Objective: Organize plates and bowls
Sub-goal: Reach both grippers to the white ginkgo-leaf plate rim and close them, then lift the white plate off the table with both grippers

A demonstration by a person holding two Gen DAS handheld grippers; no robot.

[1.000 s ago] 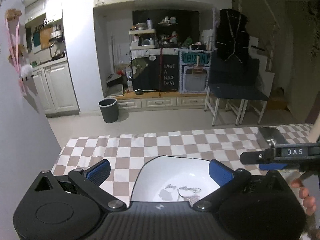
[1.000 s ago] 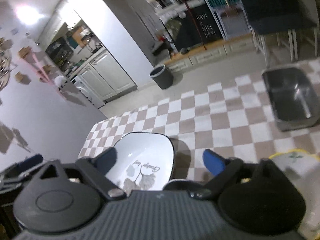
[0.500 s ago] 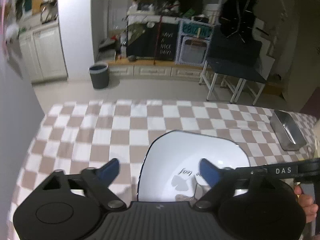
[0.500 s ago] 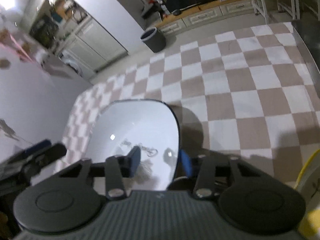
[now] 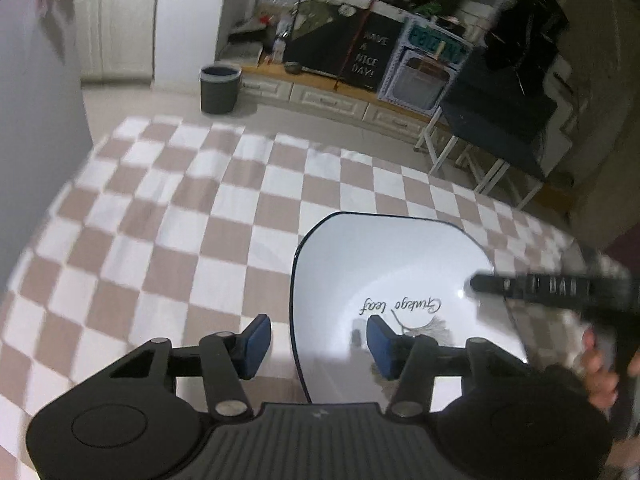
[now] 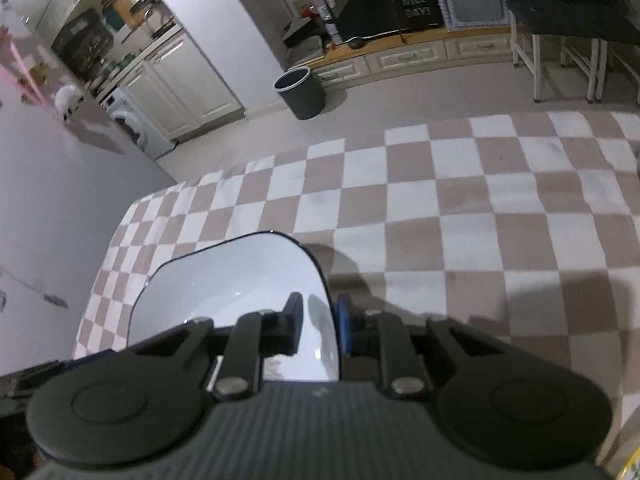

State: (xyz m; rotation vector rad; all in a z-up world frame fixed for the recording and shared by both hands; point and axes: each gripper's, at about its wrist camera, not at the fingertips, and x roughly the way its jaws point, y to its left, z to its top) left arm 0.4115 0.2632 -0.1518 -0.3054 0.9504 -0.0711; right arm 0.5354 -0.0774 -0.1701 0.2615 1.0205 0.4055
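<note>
between my left fingers (image 5: 258, 342), which stand apart, runs the left rim of the white plate (image 5: 384, 276): one blue pad outside the rim on the checkered cloth (image 5: 160, 208) side, the other over the plate's printed face. they straddle the rim without pinching it, i judge so as to take a second hold. the right gripper (image 5: 552, 286) crosses the plate's far edge, blurred.

ahead of my right gripper (image 6: 318, 326), the fingers are clamped on the plate's (image 6: 236, 276) right rim, one inside, one outside. that grip seems meant to carry the plate above the cloth (image 6: 460, 200); whether it clears the cloth i cannot tell.
</note>
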